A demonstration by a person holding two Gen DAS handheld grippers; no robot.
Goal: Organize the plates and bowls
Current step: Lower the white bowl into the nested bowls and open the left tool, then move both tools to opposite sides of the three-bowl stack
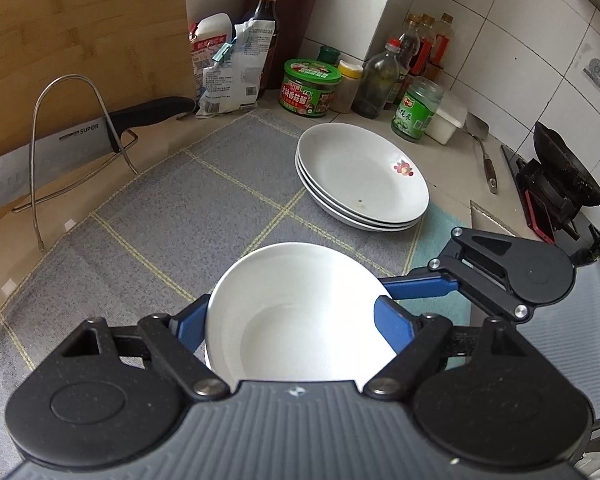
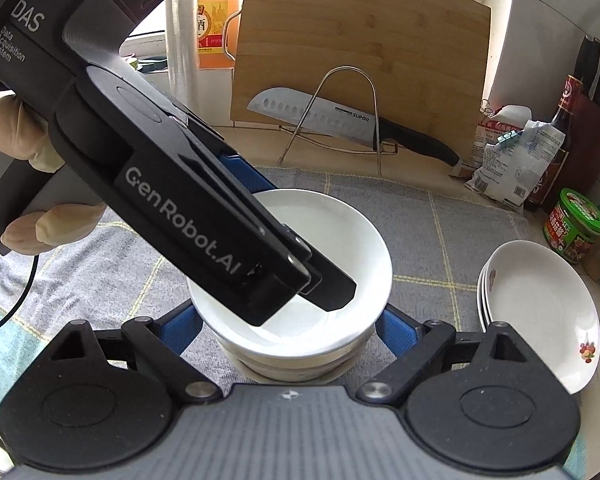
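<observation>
A white bowl (image 1: 300,312) sits on top of a short stack of bowls (image 2: 300,364) on the grey checked cloth (image 1: 172,216). My left gripper (image 1: 292,316) is spread wide, its blue fingers (image 1: 392,324) on both sides of the bowl's rim. My right gripper (image 2: 290,328) is also spread wide around the stack from another side; its fingers (image 2: 394,332) flank the bowls. I cannot tell whether either pair presses on them. The left gripper's body (image 2: 204,208) hangs over the bowl in the right wrist view. A stack of three white plates (image 1: 364,176) with a red flower mark lies beyond.
A knife (image 1: 60,148) in a wire rack and a bamboo board (image 2: 360,60) stand at the cloth's far edge. Bottles, jars (image 1: 310,88) and a bag (image 1: 232,68) line the tiled wall. A spatula (image 1: 486,160) and black pan (image 1: 560,168) lie right.
</observation>
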